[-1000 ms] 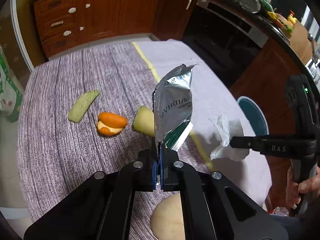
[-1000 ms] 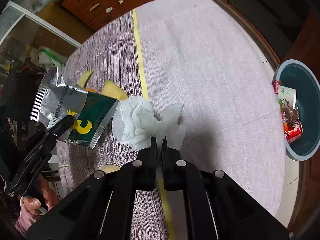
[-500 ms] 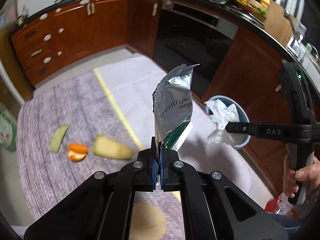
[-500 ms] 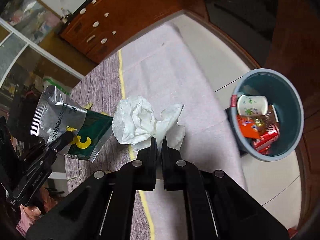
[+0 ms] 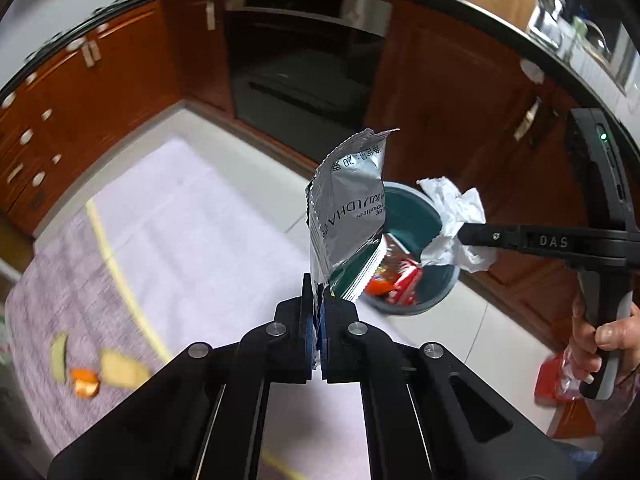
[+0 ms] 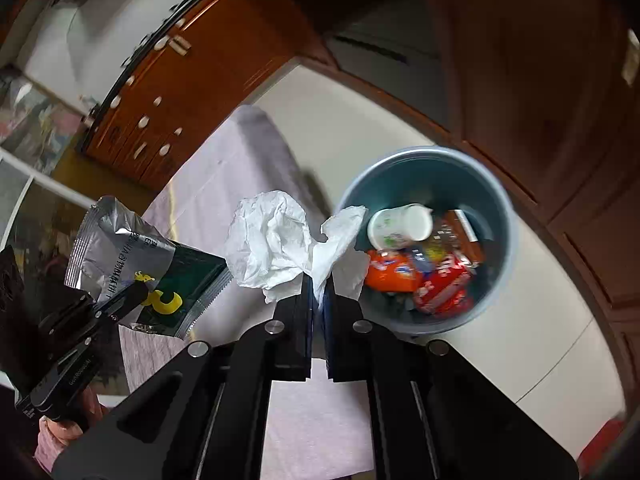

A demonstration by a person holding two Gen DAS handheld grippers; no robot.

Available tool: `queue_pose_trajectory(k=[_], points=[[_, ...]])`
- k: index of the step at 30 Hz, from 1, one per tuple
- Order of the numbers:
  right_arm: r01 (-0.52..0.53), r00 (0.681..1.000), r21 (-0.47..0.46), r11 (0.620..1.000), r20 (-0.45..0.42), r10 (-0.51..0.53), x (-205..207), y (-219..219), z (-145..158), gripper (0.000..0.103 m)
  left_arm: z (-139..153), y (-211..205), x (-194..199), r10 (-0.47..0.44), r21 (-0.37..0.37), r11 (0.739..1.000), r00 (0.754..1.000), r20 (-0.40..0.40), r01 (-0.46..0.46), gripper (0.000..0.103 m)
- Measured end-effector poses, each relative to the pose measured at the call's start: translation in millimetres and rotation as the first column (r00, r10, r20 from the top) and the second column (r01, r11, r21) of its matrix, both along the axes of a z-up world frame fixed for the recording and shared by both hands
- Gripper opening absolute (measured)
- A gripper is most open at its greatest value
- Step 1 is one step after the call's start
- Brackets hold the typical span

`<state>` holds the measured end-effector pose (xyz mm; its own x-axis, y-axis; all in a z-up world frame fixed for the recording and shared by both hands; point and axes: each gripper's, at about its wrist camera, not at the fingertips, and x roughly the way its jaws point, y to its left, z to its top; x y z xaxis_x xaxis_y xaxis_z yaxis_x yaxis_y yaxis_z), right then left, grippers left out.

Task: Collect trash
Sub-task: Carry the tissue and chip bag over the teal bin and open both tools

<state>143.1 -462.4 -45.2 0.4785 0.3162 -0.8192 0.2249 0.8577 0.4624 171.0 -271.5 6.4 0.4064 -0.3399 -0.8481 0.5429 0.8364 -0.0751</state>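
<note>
Left gripper (image 5: 319, 322): jaws pressed together on the bottom seam of a silver foil snack wrapper (image 5: 347, 216), which stands upright above the fingers. In the right wrist view the same wrapper (image 6: 160, 270) shows a dark green printed face with a yellow mark.

Right gripper (image 6: 318, 300): jaws pinched on a crumpled white tissue (image 6: 276, 246), held by a twisted neck of paper with the bulk bunched above the tips. From the left wrist view the tissue (image 5: 454, 226) hangs over the near rim of the teal trash bin (image 5: 416, 216).

Bin (image 6: 496, 184) stands on the pale floor beside the table edge and already holds a white cup (image 6: 400, 224) and red and orange wrappers (image 6: 424, 280).

Handling notes: both items look very light and limp. The foil seems slick and springy, so the crimped seam is my best hold. The tissue is soft and tears easily; it may cling to the pads on release, so I judge a wide opening directly over the bin is needed.

Fruit scraps (image 5: 100, 372) lie on the striped tablecloth (image 5: 180, 240), uncollected.
</note>
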Motion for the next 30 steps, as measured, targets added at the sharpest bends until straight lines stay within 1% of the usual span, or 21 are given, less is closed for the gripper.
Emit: queue_pose_trajectory(k=[5,11,16,21,27,30], points=[[0.065,0.997,-0.005,0.998,-0.029,-0.065,-6.5,-41.2,-12.0,0.005,-21.5,-54.1,10.5,-0.076,0.023,0.997,0.996,-0.043,0.077,0.003],[0.106,0.990,0.000,0.994,-0.089,-0.106,-3.7,-68.6,-35.9,0.005,-45.2,-94.5,22.2,-0.116,0.026,0.992,0.988,-0.097,0.120,0.003],[0.107,0.989,-0.001,0.994,-0.103,-0.106,2.7,-74.8,-43.5,0.005,-64.4,-108.1,34.2,-0.116,0.022,0.993,0.984,-0.139,0.120,0.003],[0.104,0.987,0.004,0.995,-0.127,-0.103,13.9,-79.0,-55.6,0.005,-83.5,-110.3,44.0,-0.111,0.035,0.992,0.979,-0.171,0.119,0.003],[0.097,0.983,0.009,0.995,-0.155,-0.095,25.3,-77.6,-68.3,0.005,-99.1,-111.5,55.8,-0.104,0.038,0.993,0.973,-0.204,0.114,0.003],[0.093,0.982,0.013,0.996,-0.168,-0.090,30.9,-76.2,-72.1,0.008,-105.9,-114.3,59.0,-0.102,0.042,0.993,0.971,-0.215,0.113,0.004]])
